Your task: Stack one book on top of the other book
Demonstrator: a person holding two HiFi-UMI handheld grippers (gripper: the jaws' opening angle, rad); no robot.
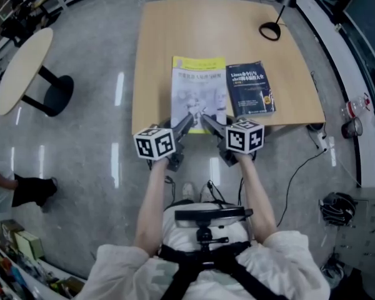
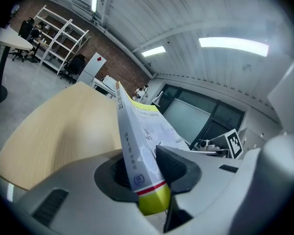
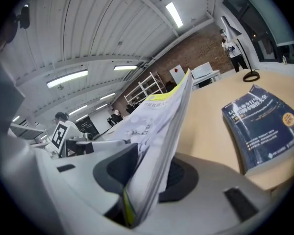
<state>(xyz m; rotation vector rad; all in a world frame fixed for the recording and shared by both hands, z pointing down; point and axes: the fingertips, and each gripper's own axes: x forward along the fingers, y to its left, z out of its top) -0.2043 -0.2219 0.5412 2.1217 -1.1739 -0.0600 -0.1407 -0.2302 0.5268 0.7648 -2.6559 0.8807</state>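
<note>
L gripper (image 1: 187,121) + R gripper (image 1: 211,122) are both clamping the near edge of the yellow book (image 1: 199,86), jaws partly closed on it, one per corner. The book's hanging tilted above the table (image 1: 175,30). The blue book (image 1: 250,87) is lying flat on the table, just to its right.

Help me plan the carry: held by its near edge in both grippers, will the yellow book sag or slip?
Probably fairly stiff: the yellow book runs straight out past the left gripper, with a thick spine. Some droop is possible, since it and the right gripper clamp only the near edge. Textured pads should limit slipping.
</note>
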